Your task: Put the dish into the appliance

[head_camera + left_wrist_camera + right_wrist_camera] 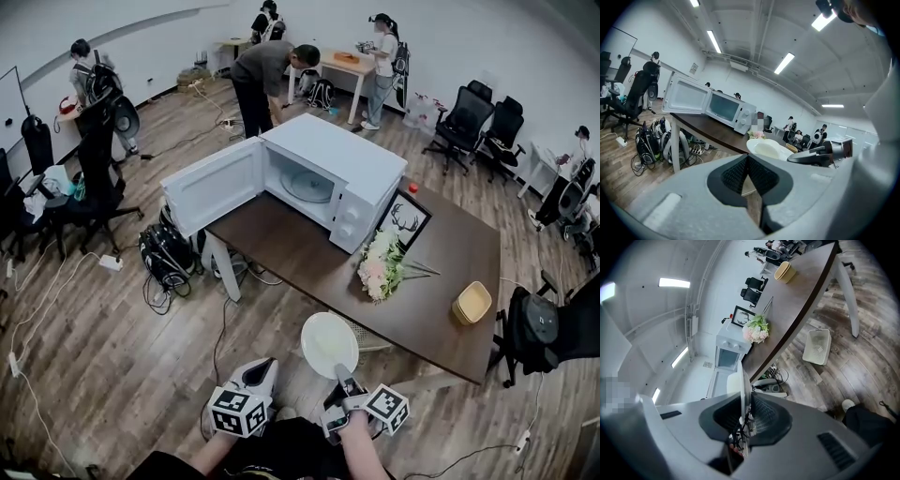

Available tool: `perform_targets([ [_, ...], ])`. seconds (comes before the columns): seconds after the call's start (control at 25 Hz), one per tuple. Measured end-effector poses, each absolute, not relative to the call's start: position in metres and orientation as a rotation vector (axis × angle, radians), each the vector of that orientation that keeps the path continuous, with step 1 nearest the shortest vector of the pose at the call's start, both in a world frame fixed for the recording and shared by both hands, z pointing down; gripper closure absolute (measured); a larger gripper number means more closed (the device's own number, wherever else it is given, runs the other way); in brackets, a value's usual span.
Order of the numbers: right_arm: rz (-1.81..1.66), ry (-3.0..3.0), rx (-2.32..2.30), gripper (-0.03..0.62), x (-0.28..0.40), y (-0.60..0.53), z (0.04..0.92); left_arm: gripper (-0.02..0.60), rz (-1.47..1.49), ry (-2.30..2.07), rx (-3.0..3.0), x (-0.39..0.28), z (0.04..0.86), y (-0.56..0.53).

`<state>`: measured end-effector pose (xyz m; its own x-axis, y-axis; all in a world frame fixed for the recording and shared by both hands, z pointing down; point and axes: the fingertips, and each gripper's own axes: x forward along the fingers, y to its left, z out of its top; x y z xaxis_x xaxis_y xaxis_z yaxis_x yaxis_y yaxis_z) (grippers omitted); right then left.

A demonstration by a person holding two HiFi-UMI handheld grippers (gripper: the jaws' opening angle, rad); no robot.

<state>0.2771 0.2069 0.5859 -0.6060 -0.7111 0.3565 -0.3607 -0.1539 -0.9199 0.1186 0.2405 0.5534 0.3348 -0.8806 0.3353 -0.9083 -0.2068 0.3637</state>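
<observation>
Jaws of the right gripper pinch the dish by its near rim, probably so it leads into the open-doored microwave at upper centre. The left gripper is closed on nothing.

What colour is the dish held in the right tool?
White. The dish shows best in the head view.

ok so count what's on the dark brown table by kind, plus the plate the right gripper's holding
white microwave oven, door open: 1
black-framed antler picture: 1
bunch of pale pink and white flowers: 1
cream square bowl: 1
small red object: 1
round white plate, gripped at its rim by the right gripper, not on the table: 1
total: 6
</observation>
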Motion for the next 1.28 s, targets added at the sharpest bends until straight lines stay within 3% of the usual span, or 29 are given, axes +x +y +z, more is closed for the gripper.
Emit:
perform_targets([
  [1.28, -1.736, 1.599, -1.382, 0.537, 0.164, 0.025, 0.588, 0.572, 0.109, -1.341, 2.275, -0.001, 0.545, 0.004],
])
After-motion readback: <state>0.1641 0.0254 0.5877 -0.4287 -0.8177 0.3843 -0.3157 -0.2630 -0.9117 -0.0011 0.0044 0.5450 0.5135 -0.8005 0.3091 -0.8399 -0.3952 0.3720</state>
